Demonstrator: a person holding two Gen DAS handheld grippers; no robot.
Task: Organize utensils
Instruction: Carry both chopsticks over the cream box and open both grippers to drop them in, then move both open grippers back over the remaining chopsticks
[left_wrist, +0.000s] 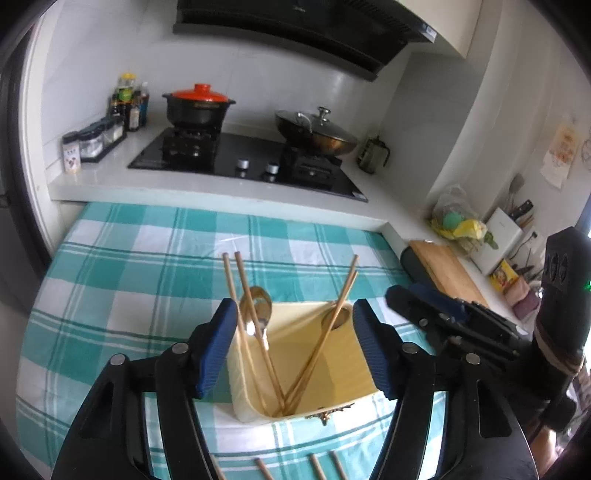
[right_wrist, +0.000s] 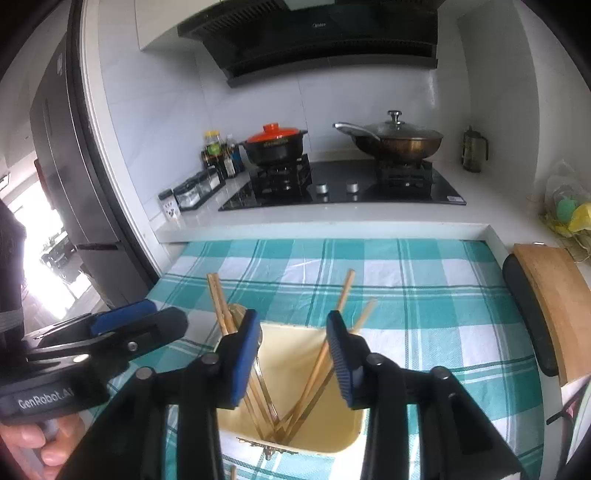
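Above, both of my tools hover over the holder. My left hand-held gripper (left_wrist: 295, 343) has its blue-padded jaws spread wide and pinches nothing; my right hand-held gripper (right_wrist: 291, 354) is likewise spread and empty. In each wrist view the jaws frame the pale yellow, square-mouthed utensil holder (left_wrist: 354, 373), which stands on the teal-and-white checked cloth (left_wrist: 129, 277) covering the worktop.

Inside the holder lean four light wooden chopsticks (left_wrist: 255, 332), two tilted to the left and two to the right, crossing near the bottom. Two spoons stand with them: a shiny gold metal spoon (left_wrist: 258, 310) at the left, bowl upward, and a second spoon with a duller brown bowl (left_wrist: 338, 317) at the right, partly behind the chopsticks.

Loose wooden chopsticks (left_wrist: 317, 469) lie on the cloth just in front of the holder, at the bottom edge of the left wrist view; four tips show, the rest cut off by the frame.

As a judgement, the task is well along but unfinished: six utensils are stowed and at least the loose sticks remain to be picked up and dropped in. Whether other utensils wait out of view cannot be told.

Beyond the cloth, a black gas hob (right_wrist: 343, 188) carries one orange-lidded black clay pot (right_wrist: 275, 144) and one glass-lidded wok (right_wrist: 397, 140).
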